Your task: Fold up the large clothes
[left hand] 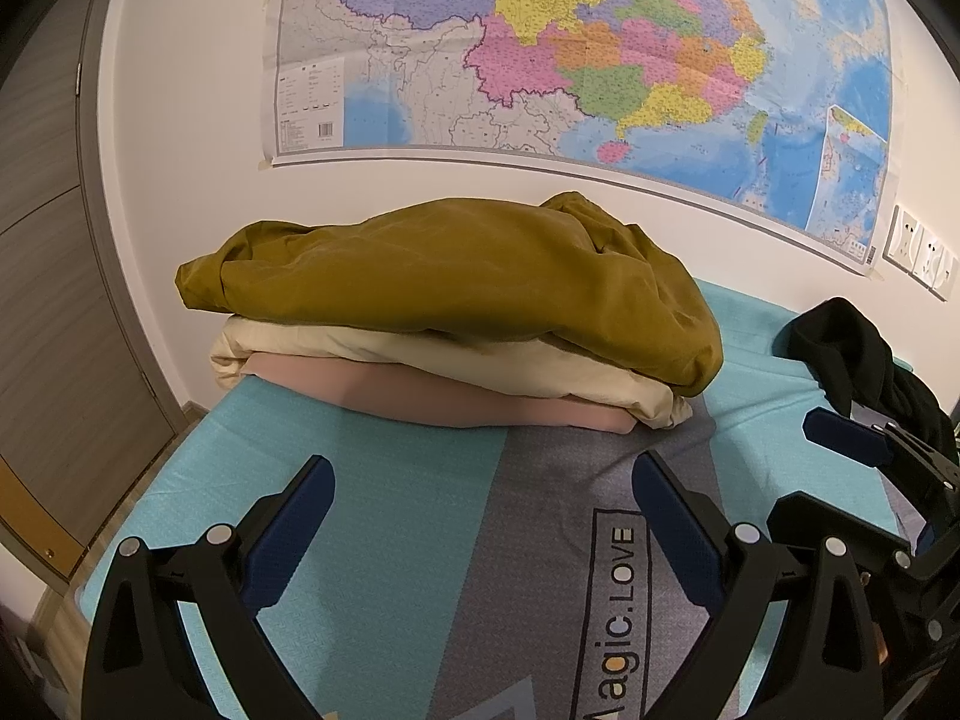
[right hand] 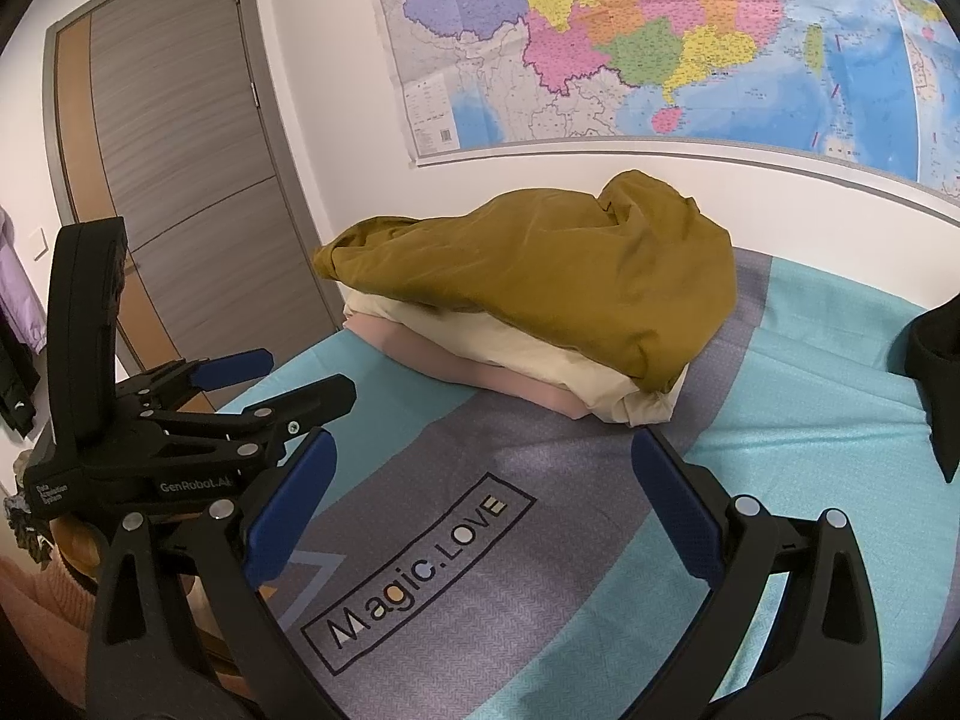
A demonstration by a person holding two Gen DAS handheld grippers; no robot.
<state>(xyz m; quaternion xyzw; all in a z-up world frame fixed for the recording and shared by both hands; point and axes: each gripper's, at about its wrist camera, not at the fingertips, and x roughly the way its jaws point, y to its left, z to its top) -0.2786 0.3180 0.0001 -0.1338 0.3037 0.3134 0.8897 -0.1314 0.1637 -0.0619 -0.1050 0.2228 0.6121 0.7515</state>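
Observation:
A stack of folded clothes stands at the far side of the bed: a mustard-brown garment (left hand: pixel 456 282) (right hand: pixel 558 276) on top, a cream one (left hand: pixel 492 372) (right hand: pixel 540 369) under it, a pink one (left hand: pixel 456 399) (right hand: pixel 432 360) at the bottom. A black garment (left hand: pixel 864 354) (right hand: pixel 936 360) lies crumpled at the right. My left gripper (left hand: pixel 483 474) is open and empty above the bed cover, short of the stack. My right gripper (right hand: pixel 480 456) is open and empty too. In the right wrist view the left gripper (right hand: pixel 288 384) shows at the left; in the left wrist view the right gripper (left hand: pixel 864 438) shows at the right.
The bed cover (left hand: pixel 384 528) (right hand: pixel 810 420) is teal and grey with a "Magic.LOVE" print (right hand: pixel 420 570). A wall map (left hand: pixel 600 60) hangs behind the stack. A grey door (right hand: pixel 180 180) stands to the left. Wall sockets (left hand: pixel 921 252) are at the right.

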